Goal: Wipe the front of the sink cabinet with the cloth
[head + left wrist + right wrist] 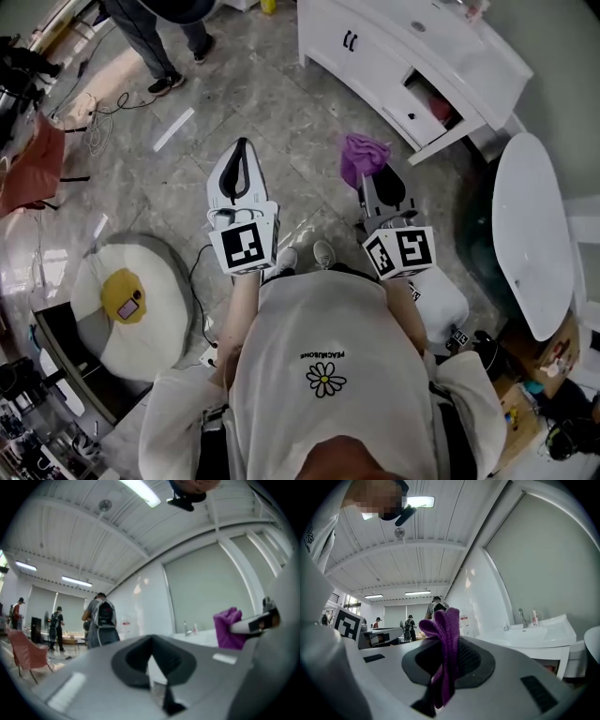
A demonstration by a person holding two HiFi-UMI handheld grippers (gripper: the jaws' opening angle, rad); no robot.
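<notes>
Left gripper [243, 155]: jaws closed together with nothing between them, held above the floor.
Right gripper [443, 667]: clamped on the purple cloth [446, 634], which sticks up past the jaw tips.
Sink cabinet [375, 52]: white, beyond both grippers, clear of the cloth, one drawer [412, 115] pulled open.

**Materials rundown: lots of white plastic, one fuzzy cloth**

The cloth [445, 634] is purple, soft and nubbly, totally matt, and looks like microfibre. The right gripper [449, 660] pinching it has a smooth matt white plastic shell with dark ribbed pads, rubber I think. The left gripper [154, 667] has the same plastic. The sink cabinet [375, 66] has a smooth white face with a slight sheen. The floor [262, 103] is grey marble-pattern tile, polished enough to reflect light. The fried-egg rug [164, 309] looks plush.
</notes>
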